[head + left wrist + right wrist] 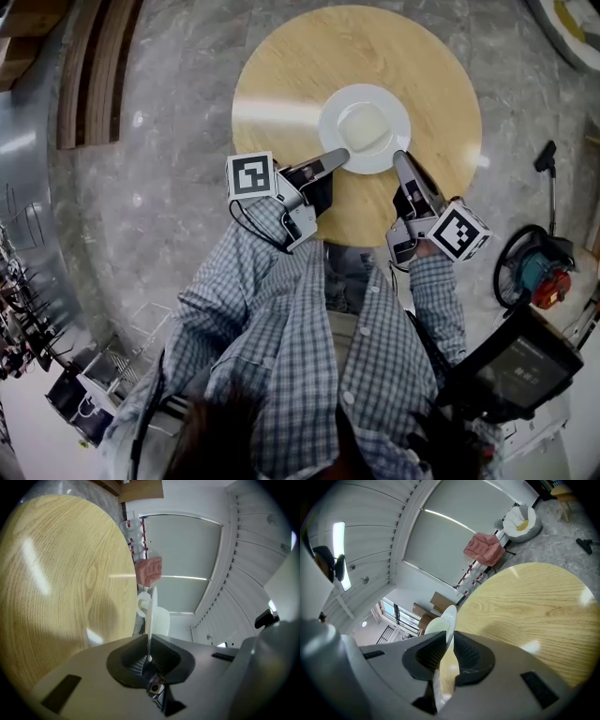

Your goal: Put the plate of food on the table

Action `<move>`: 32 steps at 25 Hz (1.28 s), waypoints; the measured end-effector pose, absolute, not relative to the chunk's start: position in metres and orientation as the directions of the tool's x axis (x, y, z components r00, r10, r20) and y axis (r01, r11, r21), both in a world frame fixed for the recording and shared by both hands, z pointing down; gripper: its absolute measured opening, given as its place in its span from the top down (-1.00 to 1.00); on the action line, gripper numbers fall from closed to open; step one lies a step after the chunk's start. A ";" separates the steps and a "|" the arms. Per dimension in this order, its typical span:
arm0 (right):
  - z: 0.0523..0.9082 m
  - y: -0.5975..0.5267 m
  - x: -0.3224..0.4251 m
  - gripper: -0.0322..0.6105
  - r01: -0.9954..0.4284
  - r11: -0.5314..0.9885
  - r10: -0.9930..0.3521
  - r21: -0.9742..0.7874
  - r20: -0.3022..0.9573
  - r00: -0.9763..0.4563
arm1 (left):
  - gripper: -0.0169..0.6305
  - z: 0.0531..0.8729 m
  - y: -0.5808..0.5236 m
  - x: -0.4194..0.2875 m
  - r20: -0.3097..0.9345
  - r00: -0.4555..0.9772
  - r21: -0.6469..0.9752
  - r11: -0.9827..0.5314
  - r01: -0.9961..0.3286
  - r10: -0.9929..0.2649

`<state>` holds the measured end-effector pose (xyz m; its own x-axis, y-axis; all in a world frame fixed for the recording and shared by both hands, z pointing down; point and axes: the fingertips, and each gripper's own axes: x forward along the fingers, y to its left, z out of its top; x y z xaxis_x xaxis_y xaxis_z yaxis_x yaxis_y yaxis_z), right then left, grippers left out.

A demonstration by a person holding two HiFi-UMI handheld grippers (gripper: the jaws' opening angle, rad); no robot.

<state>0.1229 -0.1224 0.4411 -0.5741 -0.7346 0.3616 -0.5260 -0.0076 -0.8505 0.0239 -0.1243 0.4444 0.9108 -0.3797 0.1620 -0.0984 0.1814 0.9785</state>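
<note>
Head view: a round wooden tabletop (281, 75) stands on a grey stone floor (159, 187). A white plate (394, 106) with a pale mound of food (364, 127) is over the tabletop's middle, a little toward the near edge. The left tongs (335, 161) meet the plate's near-left rim and the right tongs (401, 163) its near-right rim. Each carries a marker cube (250, 175), and checked sleeves (272, 234) run back from both. Whether the plate rests on the wood or hangs just above it cannot be told here.

Left gripper view: the picture is rolled, so the tabletop fills the left side. The plate shows edge-on as a thin white line running up from the tongs. Both pads (137, 666) are clenched on its rim, nearly together. A pink cloth (150, 571) shows past the tabletop's far edge.

Right gripper view: the tabletop fills the right side, with a soft shadow on the wood just beside the plate. The plate rim again stands edge-on between the ribbed pads, which are clenched on it, set wider than the left pair.
</note>
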 end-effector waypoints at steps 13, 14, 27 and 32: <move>0.483 -0.115 0.124 0.72 -0.508 -0.088 -0.717 -0.857 0.408 -0.565 | 0.89 0.488 -0.118 0.024 0.238 0.909 0.962 0.213 -0.172 -0.342; 0.485 -0.115 0.124 0.72 -0.510 -0.091 -0.714 -0.855 0.413 -0.565 | 0.89 0.491 -0.118 0.024 0.242 0.908 0.961 0.214 -0.175 -0.342; 0.516 -0.113 0.128 0.72 -0.523 -0.147 -0.691 -0.840 0.465 -0.553 | 0.89 0.519 -0.115 0.027 0.292 0.898 0.946 0.235 -0.222 -0.328; 0.526 -0.110 0.130 0.72 -0.525 -0.172 -0.682 -0.833 0.485 -0.547 | 0.89 0.529 -0.113 0.029 0.310 0.897 0.939 0.249 -0.238 -0.314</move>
